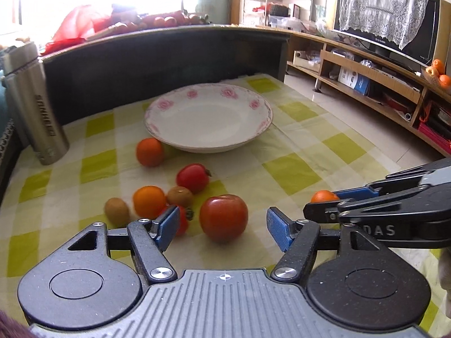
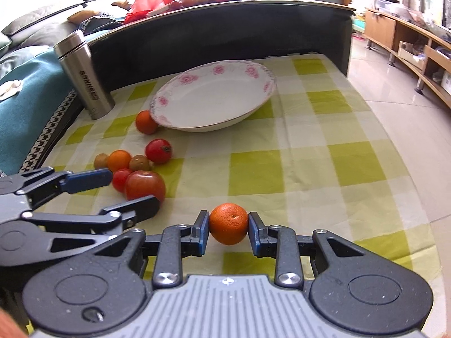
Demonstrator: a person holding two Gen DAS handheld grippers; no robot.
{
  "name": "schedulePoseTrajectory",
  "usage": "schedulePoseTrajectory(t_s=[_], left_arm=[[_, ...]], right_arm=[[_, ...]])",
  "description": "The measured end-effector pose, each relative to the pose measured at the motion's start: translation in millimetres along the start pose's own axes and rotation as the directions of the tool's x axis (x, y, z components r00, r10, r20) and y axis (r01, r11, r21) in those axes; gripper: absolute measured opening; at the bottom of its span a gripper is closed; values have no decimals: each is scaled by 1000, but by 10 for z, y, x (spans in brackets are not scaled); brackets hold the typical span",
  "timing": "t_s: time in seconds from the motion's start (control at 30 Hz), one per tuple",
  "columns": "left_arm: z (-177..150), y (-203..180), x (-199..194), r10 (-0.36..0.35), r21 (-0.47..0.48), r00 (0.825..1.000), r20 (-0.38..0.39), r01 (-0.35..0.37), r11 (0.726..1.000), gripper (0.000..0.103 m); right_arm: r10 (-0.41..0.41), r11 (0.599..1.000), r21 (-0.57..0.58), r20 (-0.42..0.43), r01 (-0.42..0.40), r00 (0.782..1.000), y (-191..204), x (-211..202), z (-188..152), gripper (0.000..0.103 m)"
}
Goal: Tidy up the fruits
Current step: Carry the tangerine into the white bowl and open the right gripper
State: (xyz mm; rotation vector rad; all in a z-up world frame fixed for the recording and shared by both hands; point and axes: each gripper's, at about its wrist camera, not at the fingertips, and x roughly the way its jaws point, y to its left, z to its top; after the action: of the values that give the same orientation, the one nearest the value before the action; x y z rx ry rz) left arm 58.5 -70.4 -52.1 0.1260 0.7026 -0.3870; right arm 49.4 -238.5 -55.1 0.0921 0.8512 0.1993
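- A table covered with a green and white checked cloth [image 2: 310, 152] carries a plate, loose fruit and a steel flask.
- The right gripper [image 2: 229, 226] pinches a small orange [image 2: 229, 224] between its two blue-padded fingers, one pad pressed on each side. The orange sits near the cloth's near edge, right of the other fruit; whether it rests on the cloth cannot be told. It is round, with no clear long axis, and its dimpled end faces up and toward the camera.
- The left gripper [image 1: 224, 225] has its fingers spread wide with nothing between them. It points at a large red apple [image 1: 224, 218] just ahead of the open fingers.
- Left of the apple lies a cluster: a small red tomato [image 2: 120, 179], an orange mandarin [image 1: 149, 201], and two brownish kiwis [image 1: 117, 209], close together or touching.
- A second red tomato [image 1: 193, 177] lies a little farther toward the plate, its stem pointing right.
- Another mandarin [image 1: 150, 152] rests against the near left rim of the plate.
- The white plate [image 1: 253, 104], with pink roses around its rim, is empty and sits toward the far edge of the table.
- The steel flask [image 2: 84, 76] stands upright at the far left corner.
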Motion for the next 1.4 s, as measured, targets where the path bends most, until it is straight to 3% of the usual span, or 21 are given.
schedulePoseTrajectory(t_s=[0.2, 0.5, 1.07, 1.4], left_arm=[[-45, -93, 141, -2, 24, 999, -35, 3, 1000, 71], [-7, 13, 229, 6, -36, 999, -51, -7, 999, 50], [87, 102, 57, -19, -67, 1000, -18, 18, 998, 49], [428, 222, 146, 22, -59, 999, 31, -21, 998, 48]], right_arm=[[-10, 998, 55, -21, 11, 1000, -158, 28, -17, 35], [-23, 999, 29, -19, 24, 1000, -103, 91, 16, 35], [-11, 1000, -9, 24, 11, 1000, 70, 89, 187, 35], [-8, 1000, -13, 82, 9, 997, 88, 237, 609, 35]])
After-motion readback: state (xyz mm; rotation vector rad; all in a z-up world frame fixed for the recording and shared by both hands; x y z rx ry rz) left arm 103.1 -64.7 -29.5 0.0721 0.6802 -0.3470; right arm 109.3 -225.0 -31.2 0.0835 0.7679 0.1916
